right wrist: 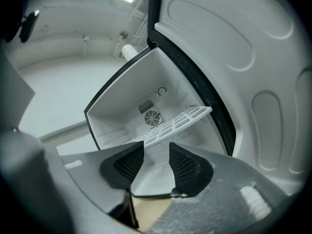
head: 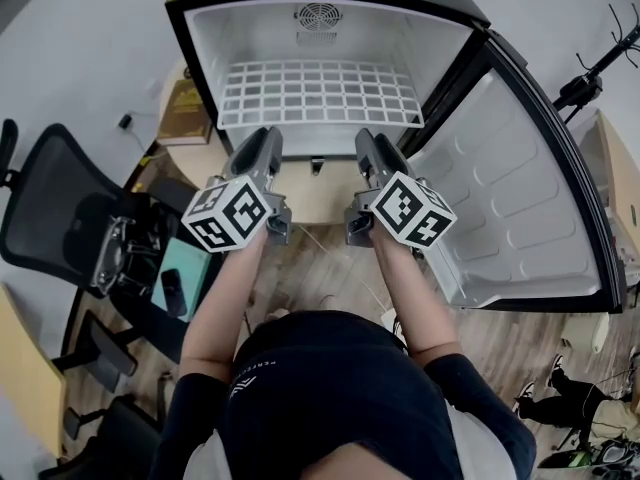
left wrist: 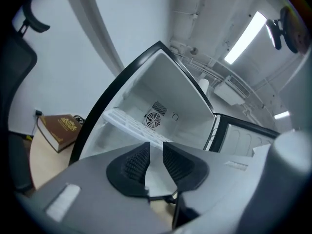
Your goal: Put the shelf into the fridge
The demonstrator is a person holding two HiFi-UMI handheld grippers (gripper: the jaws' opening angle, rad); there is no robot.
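White grid shelf [head: 318, 93], prob. plastic, in fridge [head: 205, 58]; L gripper [left wrist: 156, 152], R gripper [right wrist: 157, 154] fingers [left wrist: 138, 163] apart, empty.

The shelf [head: 320, 93] is a white wire grid of small squares with a solid front rail. It lies flat inside the fridge [head: 203, 53], spanning from the left wall to the right wall, in the upper middle of the head view. The fridge is small, black outside and white inside, with a round fan vent [head: 318, 15] on its back wall. Its door [head: 520, 198] stands swung wide open at the frame's right.
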